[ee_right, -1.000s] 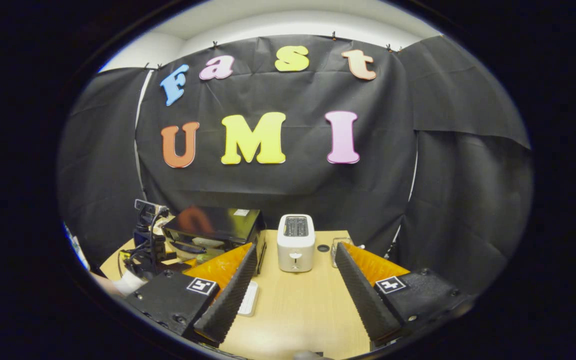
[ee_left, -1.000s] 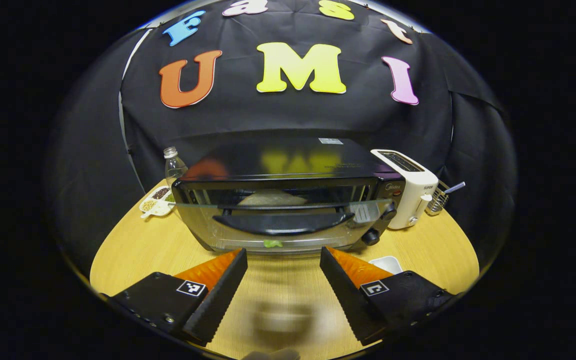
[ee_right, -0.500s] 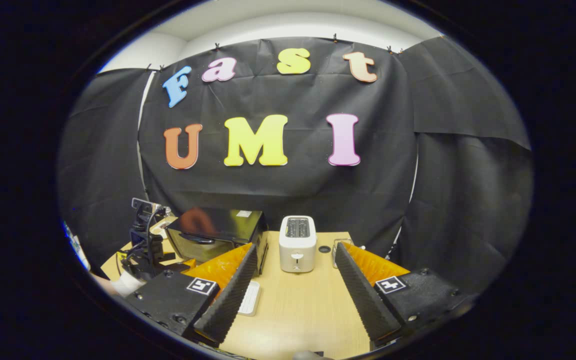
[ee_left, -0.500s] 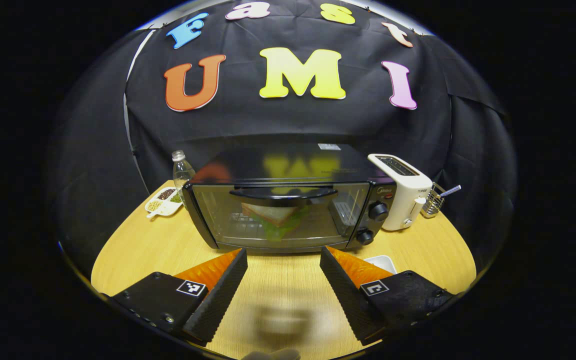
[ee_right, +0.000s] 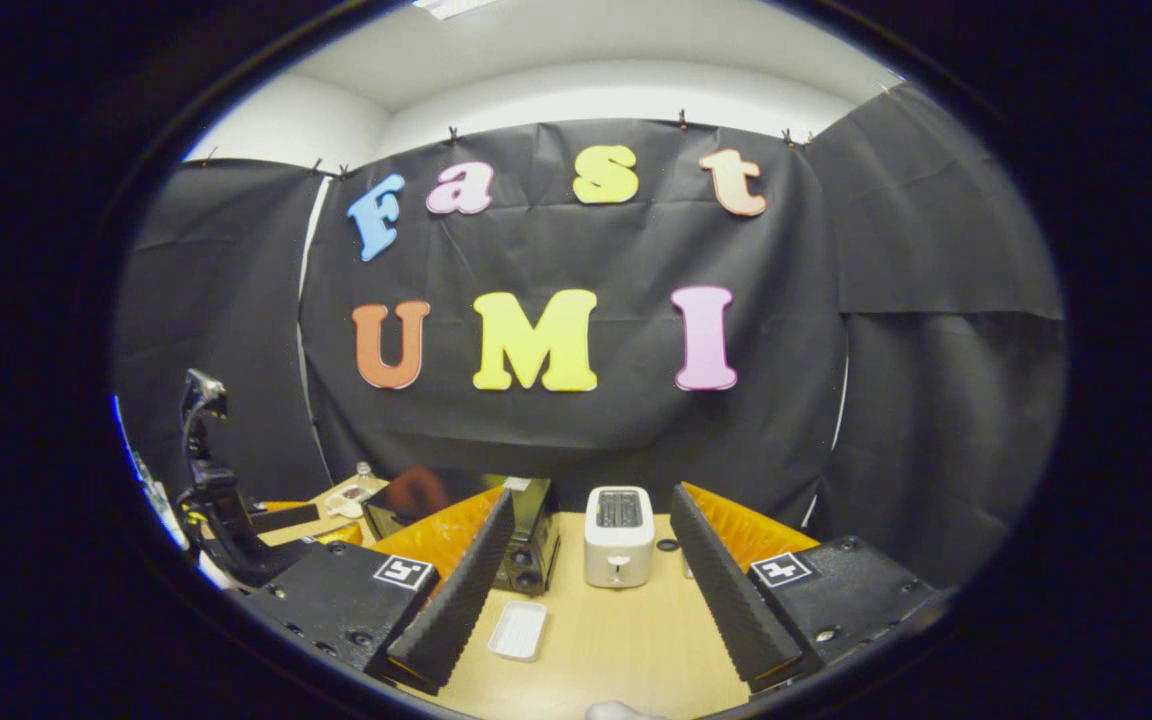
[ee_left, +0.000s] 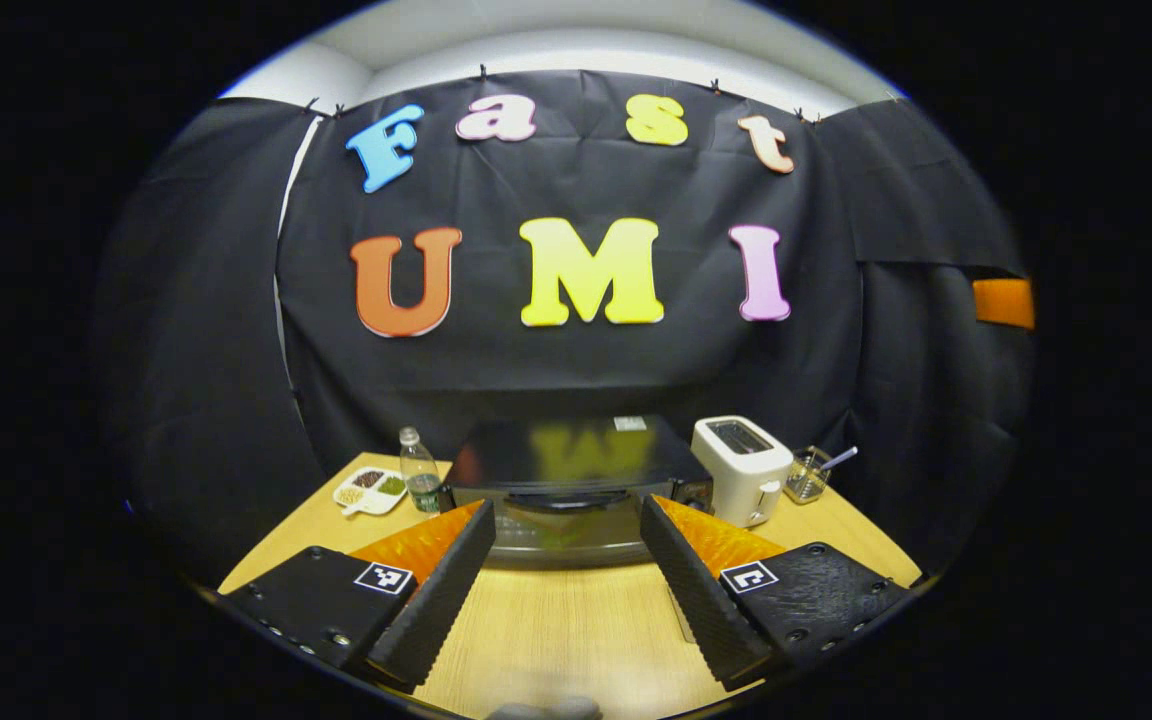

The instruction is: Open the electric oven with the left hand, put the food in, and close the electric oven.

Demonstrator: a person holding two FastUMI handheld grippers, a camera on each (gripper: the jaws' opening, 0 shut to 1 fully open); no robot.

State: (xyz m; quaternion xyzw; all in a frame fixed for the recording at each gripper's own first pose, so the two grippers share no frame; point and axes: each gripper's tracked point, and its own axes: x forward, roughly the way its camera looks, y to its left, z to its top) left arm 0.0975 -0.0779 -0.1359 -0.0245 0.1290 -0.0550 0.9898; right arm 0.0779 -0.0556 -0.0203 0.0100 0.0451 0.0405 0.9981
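In the left gripper view, the left gripper point(ee_left: 568, 585) has its fingers spread apart with nothing between them, held above the wooden table point(ee_left: 556, 630). Beyond the fingertips stands the oven point(ee_left: 571, 490), its door up and closed; something pale and green seems to sit behind the glass, though it is too dim to be sure it is the food. Left of the oven stand a bottle point(ee_left: 420, 482) and a small dish of snacks point(ee_left: 370, 490). To its right are a white toaster point(ee_left: 741, 482) and a glass holder point(ee_left: 808, 474).

In the right gripper view, the right gripper point(ee_right: 586, 590) is likewise open and empty. A white tray point(ee_right: 519, 630) lies on the table between its fingers, with the toaster point(ee_right: 618, 535) farther back and the oven point(ee_right: 526, 540) beside it.
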